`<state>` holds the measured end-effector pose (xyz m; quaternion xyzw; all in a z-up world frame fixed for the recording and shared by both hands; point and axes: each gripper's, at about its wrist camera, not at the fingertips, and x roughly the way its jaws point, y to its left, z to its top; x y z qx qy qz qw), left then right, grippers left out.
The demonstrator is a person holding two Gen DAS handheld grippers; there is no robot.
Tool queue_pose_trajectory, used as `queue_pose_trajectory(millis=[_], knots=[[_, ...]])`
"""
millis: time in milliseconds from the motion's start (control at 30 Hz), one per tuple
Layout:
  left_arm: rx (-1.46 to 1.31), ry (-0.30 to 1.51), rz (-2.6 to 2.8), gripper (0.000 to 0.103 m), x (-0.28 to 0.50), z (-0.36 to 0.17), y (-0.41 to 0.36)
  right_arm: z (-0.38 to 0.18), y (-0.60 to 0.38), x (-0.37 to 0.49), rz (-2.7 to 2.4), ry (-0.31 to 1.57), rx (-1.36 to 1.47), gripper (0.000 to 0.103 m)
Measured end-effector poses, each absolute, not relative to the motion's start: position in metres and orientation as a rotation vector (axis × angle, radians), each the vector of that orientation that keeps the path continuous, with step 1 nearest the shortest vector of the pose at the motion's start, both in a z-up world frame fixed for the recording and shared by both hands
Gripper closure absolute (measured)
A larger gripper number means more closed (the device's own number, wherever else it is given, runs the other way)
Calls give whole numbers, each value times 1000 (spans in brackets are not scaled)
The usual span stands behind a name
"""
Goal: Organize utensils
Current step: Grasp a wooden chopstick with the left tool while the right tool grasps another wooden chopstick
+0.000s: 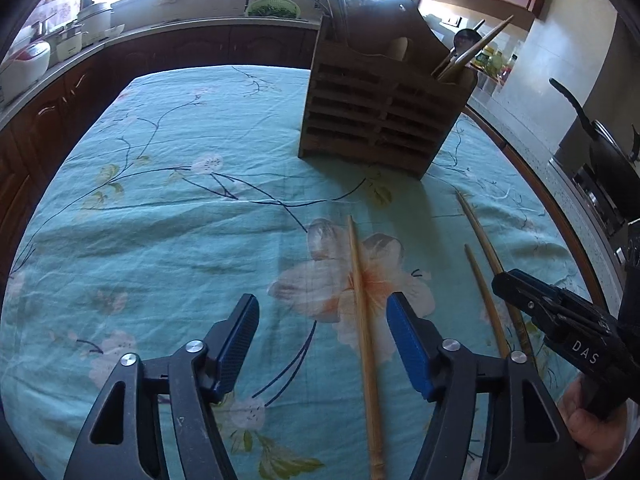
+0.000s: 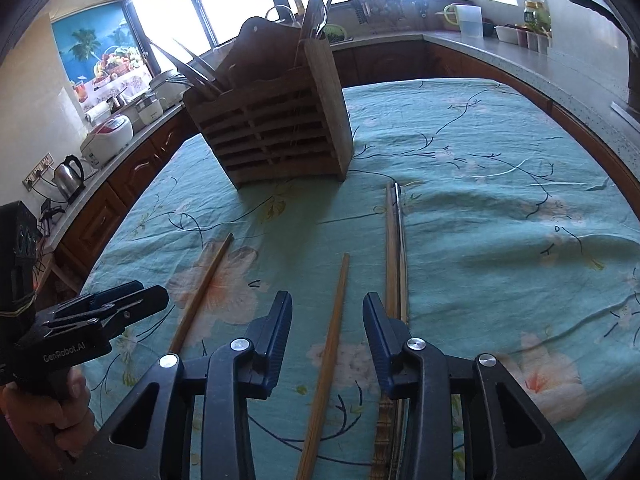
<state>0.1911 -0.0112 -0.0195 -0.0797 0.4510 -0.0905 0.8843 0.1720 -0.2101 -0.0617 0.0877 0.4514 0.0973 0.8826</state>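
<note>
**Loose chopsticks, both hand-held grippers poised**

While nothing is yet gripped, two open tools over a cloth-covered surface (image 1: 168, 208), fingers spread and empty.

Left hand-held gripper (image 1: 322, 336): jaws apart, low over the cloth, straddling one chopstick (image 1: 362, 312) that runs lengthwise between the fingers, nearer the right pad (image 1: 408, 344). Probably lined up that way so a simple squeeze closes across the stick's width.

Right hand-held gripper (image 2: 326, 338): likewise apart, with a second chopstick (image 2: 332, 340) lying between its fingers. Just beside its right finger, a pair of sticks (image 2: 394, 248) side by side and touching, one apparently metal. In the left view, seen side-on and seemingly closer together; cannot tell from there.

Rack (image 1: 384, 100) of slatted wood upright at the far side of the cloth, well apart from the loose sticks, already holding chopsticks and metal utensils upright in its compartments. Likely the destination, hence the sticks laid pointing roughly toward it.

Task judged barely begun: four sticks still flat on the cloth.
</note>
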Motion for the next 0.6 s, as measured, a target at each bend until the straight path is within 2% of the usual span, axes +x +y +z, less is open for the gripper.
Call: queue_pose_trajectory(millis=[100, 267, 333, 400, 433, 500, 600], knots=[[-147, 967, -205, 50, 212, -26, -19, -68, -206, 182, 205, 965, 158, 69], [-138, 1001, -238, 73, 244, -37, -30, -77, -196, 194, 205, 1007, 92, 71], [-105, 996, -238, 74, 250, -40, -35, -77, -191, 195, 210, 1007, 45, 70], [-82, 996, -230, 80, 255, -42, -39, -77, -189, 197, 215, 1012, 20, 71], [-83, 995, -226, 85, 257, -42, -40, -77, -188, 198, 213, 1010, 10, 73], [-78, 987, -221, 91, 257, -44, -41, -78, -188, 200, 190, 1008, -9, 83], [-54, 969, -218, 95, 252, -44, -43, -78, -187, 199, 182, 1004, -26, 86]])
